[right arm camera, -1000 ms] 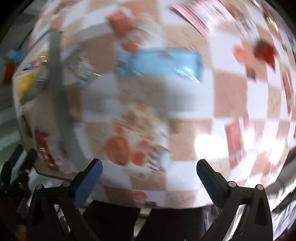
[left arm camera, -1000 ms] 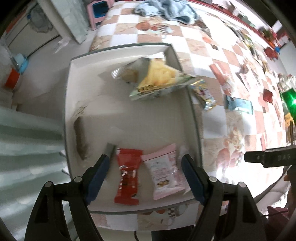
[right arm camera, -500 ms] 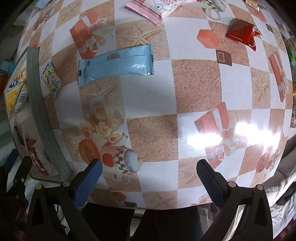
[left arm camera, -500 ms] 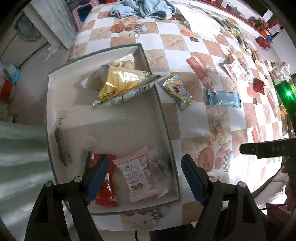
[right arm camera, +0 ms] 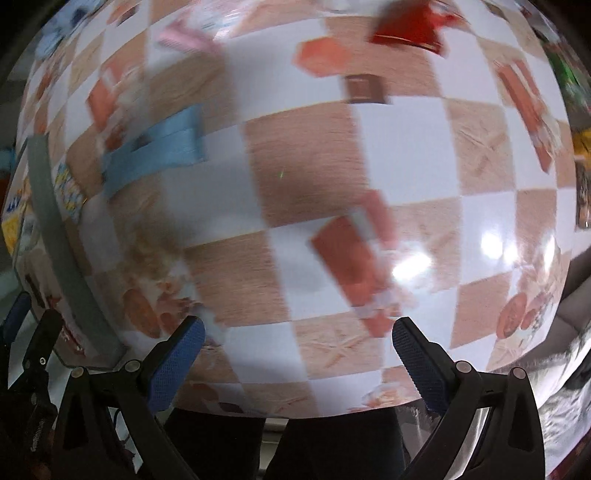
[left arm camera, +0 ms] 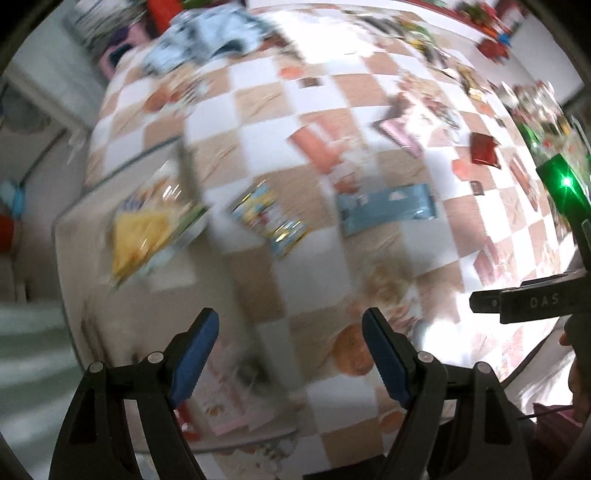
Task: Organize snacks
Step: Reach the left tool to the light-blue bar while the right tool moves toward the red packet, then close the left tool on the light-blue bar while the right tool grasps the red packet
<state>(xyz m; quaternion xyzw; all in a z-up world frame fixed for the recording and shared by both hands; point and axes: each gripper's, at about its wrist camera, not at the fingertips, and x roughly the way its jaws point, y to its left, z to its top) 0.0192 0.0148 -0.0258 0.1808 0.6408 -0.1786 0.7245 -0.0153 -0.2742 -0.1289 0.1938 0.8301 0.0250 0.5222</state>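
Both hand-held grippers, left and right, spread and empty, have swung from the tray toward the blue packet; next pick pending.

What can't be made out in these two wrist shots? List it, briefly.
- Left wrist view: motion blur smears the print on the yellow chip bag and the small colourful packet.
- Left wrist view: the tray's near contents are blurred and partly behind the left claw.
- Right wrist view: the blue wrapper is streaked; the red packet is cut off by the top edge.

glossy checkered tablecloth with bright glare, pale floor beyond, perhaps a white wall
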